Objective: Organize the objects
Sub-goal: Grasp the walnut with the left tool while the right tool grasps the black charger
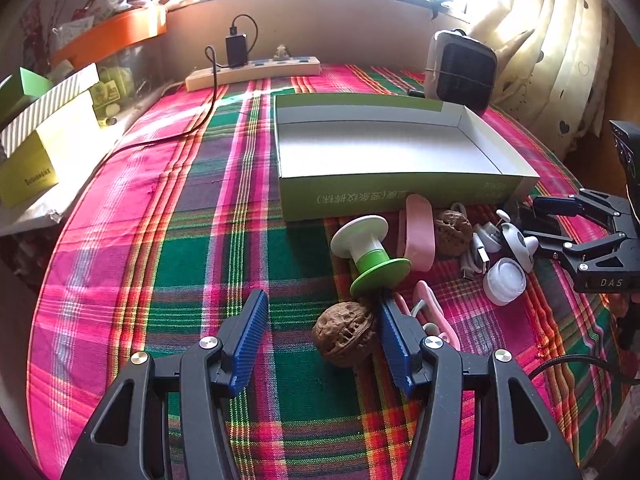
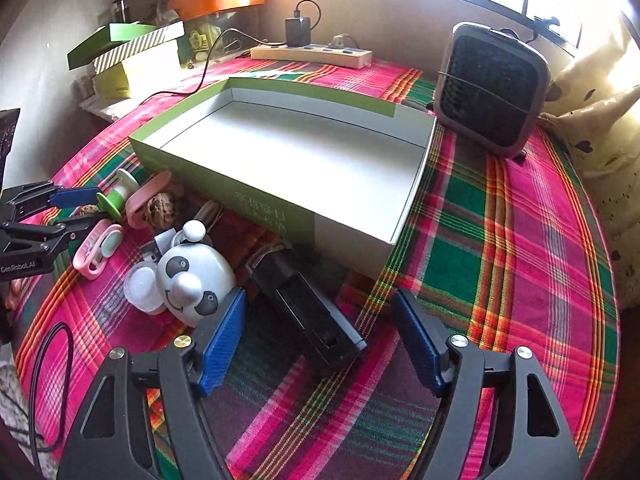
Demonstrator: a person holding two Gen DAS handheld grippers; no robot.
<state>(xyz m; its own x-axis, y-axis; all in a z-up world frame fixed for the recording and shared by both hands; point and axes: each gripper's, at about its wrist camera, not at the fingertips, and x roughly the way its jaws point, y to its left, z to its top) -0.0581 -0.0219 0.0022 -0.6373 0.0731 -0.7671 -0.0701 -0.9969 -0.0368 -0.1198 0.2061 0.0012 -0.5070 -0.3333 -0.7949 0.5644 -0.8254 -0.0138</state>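
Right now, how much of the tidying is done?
Nothing looks done: the green box has nothing inside. Nothing is held either. The left claw is open around a walnut, and the right claw is open over a black device. Still left beside the box: the panda toy, green spool, pink case, a second walnut and other small things.

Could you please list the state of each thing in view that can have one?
Box: open, nothing inside.
Left gripper: jaws open, a walnut between them, ungripped.
Right gripper: jaws open, over a black case.
Black case: lying flat, open at the near end.
Panda toy: tipped on its back.
Spool: tilted on its side.
Charger: plugged into the power strip.
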